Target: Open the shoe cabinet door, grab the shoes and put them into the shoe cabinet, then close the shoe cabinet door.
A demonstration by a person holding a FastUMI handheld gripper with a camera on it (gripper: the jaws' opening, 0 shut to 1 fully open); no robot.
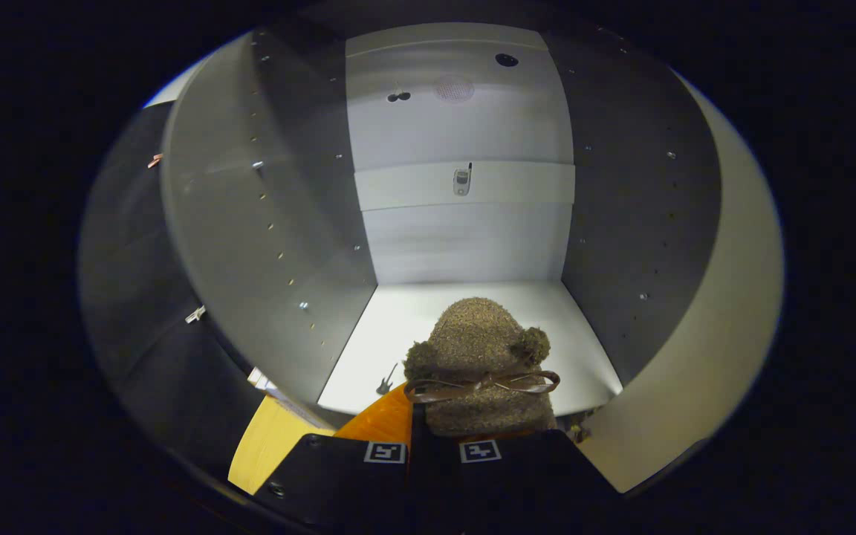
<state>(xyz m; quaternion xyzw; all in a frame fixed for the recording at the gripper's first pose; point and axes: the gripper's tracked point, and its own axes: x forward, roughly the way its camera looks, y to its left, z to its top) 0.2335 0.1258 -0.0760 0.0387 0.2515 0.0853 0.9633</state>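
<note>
While our gripper [432,446] pinches brown shoe [478,364], fingers pressed on it; open shoe cabinet [465,245] at twelve o'clock.

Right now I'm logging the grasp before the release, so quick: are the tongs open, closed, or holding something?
Tongs: closed on the brown fuzzy slipper, which sticks out ahead of them into the open shoe cabinet.
</note>
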